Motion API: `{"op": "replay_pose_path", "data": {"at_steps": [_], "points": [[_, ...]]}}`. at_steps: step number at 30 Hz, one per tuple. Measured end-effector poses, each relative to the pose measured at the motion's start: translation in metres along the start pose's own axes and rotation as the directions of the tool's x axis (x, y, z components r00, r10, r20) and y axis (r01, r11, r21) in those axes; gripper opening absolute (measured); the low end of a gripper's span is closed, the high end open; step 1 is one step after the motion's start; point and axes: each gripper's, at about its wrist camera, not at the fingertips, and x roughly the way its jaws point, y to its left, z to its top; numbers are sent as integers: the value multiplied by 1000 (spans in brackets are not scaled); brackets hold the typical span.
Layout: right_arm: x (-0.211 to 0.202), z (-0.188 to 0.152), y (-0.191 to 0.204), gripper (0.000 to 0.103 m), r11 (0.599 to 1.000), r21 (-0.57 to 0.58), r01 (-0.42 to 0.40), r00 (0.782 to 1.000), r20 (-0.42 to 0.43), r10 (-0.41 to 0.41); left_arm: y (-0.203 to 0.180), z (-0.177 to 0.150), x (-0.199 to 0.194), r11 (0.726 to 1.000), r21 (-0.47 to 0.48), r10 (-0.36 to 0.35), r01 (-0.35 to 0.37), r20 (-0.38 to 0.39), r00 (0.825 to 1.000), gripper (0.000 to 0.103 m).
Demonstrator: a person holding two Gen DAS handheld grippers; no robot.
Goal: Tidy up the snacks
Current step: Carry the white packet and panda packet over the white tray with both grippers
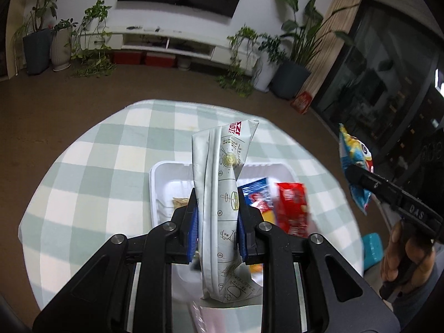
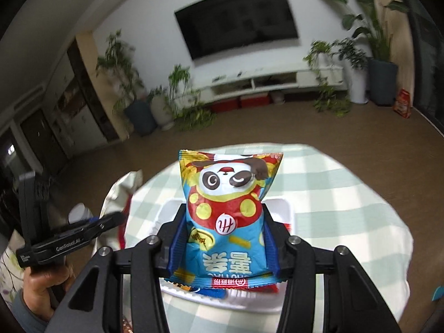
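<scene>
While its long axis is running away from the camera, a crinkled silver packet is being pinched by the left claw, its near end blurred. A glossy blue panda bag, upside down, is being gripped by the right claw. Beyond, over the checked table, a white tray is being partly hidden.

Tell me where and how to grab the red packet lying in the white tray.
Grip the red packet across its narrow width near the middle, coming from above. It lies flat in the white tray beside a blue packet, so its long edges look the most reachable, though blur hides details.
</scene>
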Motion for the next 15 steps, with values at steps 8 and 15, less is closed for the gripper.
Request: {"op": "replay_pose_path", "data": {"at_steps": [8, 15], "points": [[79, -22, -1, 51, 998, -33, 47, 989, -138, -51, 17, -9, 68, 1000, 5, 17, -17, -84, 996, 20], [104, -32, -5, 51, 987, -98, 126, 974, -174, -142, 29, -19, 99, 1000, -8, 28, -29, -118, 993, 20]]}}
